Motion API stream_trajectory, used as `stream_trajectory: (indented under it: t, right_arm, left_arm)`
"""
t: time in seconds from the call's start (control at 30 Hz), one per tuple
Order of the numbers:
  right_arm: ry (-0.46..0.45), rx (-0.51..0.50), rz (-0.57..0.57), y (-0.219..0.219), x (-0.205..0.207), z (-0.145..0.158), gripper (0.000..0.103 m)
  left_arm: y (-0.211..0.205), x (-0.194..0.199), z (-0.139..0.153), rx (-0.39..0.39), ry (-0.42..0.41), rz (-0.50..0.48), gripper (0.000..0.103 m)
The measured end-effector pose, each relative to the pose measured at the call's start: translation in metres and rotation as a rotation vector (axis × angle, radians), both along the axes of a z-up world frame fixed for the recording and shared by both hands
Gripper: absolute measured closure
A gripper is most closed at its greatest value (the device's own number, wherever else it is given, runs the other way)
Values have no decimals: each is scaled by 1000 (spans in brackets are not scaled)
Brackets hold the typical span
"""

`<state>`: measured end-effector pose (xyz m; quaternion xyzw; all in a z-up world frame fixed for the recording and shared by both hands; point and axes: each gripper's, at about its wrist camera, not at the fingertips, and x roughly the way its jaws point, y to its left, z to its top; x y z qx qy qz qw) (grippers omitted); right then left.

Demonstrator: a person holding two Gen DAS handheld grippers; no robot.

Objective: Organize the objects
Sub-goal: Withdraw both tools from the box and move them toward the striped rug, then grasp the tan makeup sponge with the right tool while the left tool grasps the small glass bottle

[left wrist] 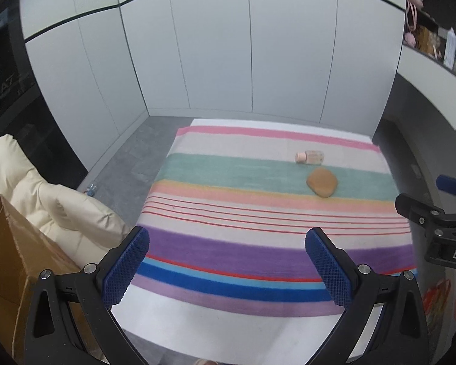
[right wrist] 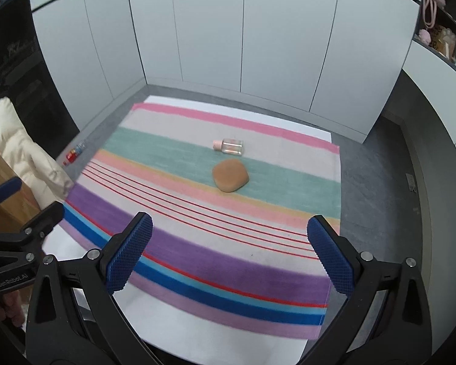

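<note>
At my far left a cardboard box (left wrist: 12, 261) and a cream padded jacket (left wrist: 45, 194) crowd the edge of the striped cloth (left wrist: 258, 243). My left gripper (left wrist: 228, 261) hangs above the purple band, jaws spread wide, holding nothing. My right gripper (right wrist: 228, 252) is likewise wide apart and empty over the near stripes. Ahead on the green band lies a tan rounded pad (right wrist: 230, 175), and just beyond it a small clear bottle (right wrist: 229, 146) on its side. Grey floor (right wrist: 380, 182) borders the cloth's right edge.
</note>
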<state>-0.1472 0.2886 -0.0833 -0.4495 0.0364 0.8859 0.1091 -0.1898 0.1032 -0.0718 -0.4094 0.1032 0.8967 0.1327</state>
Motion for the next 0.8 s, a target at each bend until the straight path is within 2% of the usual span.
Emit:
stream_trajectory:
  t: [0.23, 0.37, 0.53, 0.8]
  right_arm:
    - [-80, -36, -19, 19, -39, -60, 2]
    - [-108, -51, -40, 32, -64, -94, 4]
    - [-110, -47, -28, 40, -90, -122, 6]
    - [-94, -67, -14, 48, -132, -164, 7]
  left_arm:
    - [21, -27, -37, -12, -28, -56, 2]
    - [34, -50, -62, -7, -60, -59, 9]
    - [48, -77, -93, -27, -79, -68, 15]
    - [57, -116, -126, 2, -119, -46, 16]
